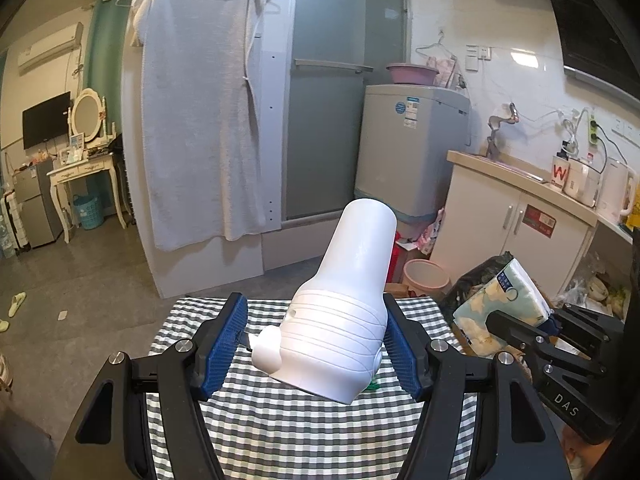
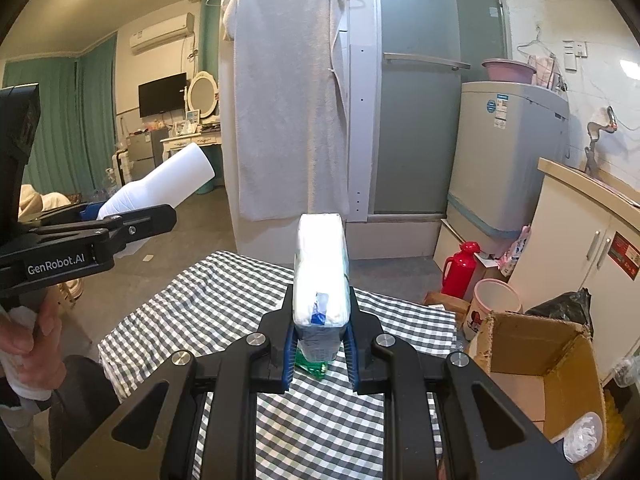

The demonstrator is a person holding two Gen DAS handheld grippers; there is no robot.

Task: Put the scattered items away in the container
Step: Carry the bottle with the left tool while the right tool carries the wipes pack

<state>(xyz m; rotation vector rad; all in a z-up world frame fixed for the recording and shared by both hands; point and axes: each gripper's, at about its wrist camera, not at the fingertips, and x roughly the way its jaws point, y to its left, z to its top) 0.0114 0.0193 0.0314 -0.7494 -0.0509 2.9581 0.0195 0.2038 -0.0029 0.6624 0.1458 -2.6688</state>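
Light: dim indoor, warm ceiling glow upper left of the right wrist view.
Glare: white patches on wall tiles, upper right.
Edges: fisheye bending, dark corner vignette.
Focus: fairly sharp throughout.

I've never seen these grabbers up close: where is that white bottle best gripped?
Across its wide ribbed lower body, as the left gripper does now: blue pads press the white bottle from both sides. That banded part is broad and gives the pads a good hold; the smooth upper tube would probably slip more easily.

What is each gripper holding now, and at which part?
Left gripper: white plastic bottle, at its ribbed lower body. Right gripper: tissue pack, at its near end.
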